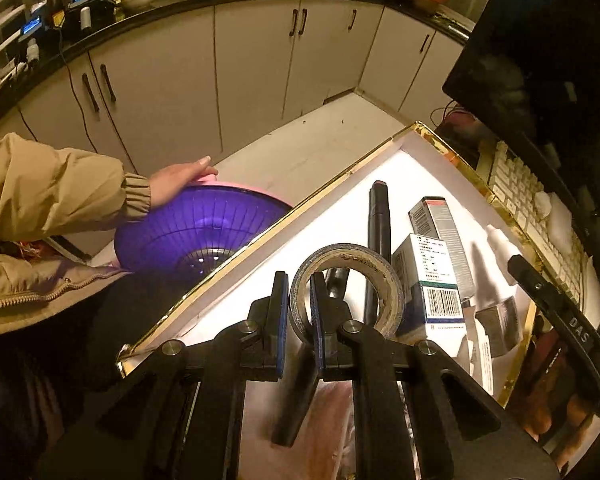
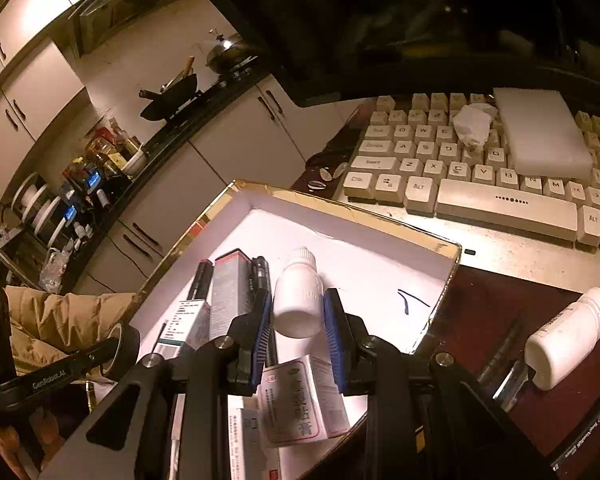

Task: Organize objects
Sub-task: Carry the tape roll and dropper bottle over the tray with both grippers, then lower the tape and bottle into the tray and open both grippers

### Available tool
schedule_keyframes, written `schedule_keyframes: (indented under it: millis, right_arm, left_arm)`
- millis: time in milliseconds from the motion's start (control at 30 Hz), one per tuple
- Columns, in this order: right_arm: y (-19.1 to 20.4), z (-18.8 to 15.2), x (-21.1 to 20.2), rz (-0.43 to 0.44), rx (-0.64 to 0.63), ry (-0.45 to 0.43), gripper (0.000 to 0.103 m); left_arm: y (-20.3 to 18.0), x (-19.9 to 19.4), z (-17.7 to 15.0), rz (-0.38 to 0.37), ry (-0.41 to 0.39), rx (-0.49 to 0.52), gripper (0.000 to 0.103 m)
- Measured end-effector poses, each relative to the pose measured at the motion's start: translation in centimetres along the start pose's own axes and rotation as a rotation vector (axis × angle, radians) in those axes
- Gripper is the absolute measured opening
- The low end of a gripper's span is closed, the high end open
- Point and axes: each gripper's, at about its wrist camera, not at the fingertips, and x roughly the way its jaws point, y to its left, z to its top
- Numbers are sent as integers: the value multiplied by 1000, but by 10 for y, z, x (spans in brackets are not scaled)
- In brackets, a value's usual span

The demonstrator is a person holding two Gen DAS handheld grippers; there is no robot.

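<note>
Both grippers hold items over the gold-rimmed box (image 1: 384, 148).

Far left of the left gripper (image 1: 300, 312), a person's hand (image 1: 180, 180) rests on a purple bowl (image 1: 196, 228) outside the box. The left gripper's jaws are pressed together on the wall of a tape roll (image 1: 348, 280), one finger inside the ring and one outside. Just right of it, inside the box, lie a dark marker (image 1: 380, 216) and upright cartons (image 1: 428, 288). The right gripper (image 2: 298, 332) pinches a white bottle (image 2: 298, 300) between its blue pads, above the box floor and a carton (image 2: 300, 400). Further right, outside the box, a second white bottle (image 2: 568, 336) lies on the table; a keyboard (image 2: 480, 184) sits beyond.
</note>
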Motion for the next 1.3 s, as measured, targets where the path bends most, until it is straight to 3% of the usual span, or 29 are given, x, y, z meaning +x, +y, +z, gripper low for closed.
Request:
schedule_keyframes:
  millis: [200, 400, 600, 867, 1133, 1300]
  right_arm:
    - [-2, -2, 1, -19, -13, -4, 26]
    - [2, -3, 1, -42, -45, -11, 26]
    - [6, -6, 0, -68, -77, -22, 26]
    - [6, -7, -1, -81, -92, -28, 26]
    - [2, -5, -2, -50, -85, -22, 26]
    - [-2, -5, -4, -32, -71, -24, 26]
  left_arm:
    - [1, -7, -3, 71, -21, 22, 10]
    - [8, -22, -25, 191, -71, 60, 10]
    - [7, -16, -40, 279, -62, 107, 10]
    - [11, 1, -41, 281, -16, 105, 10]
    - [11, -1, -43, 235, -14, 87, 10]
    - [15, -15, -45, 210, -47, 55, 22]
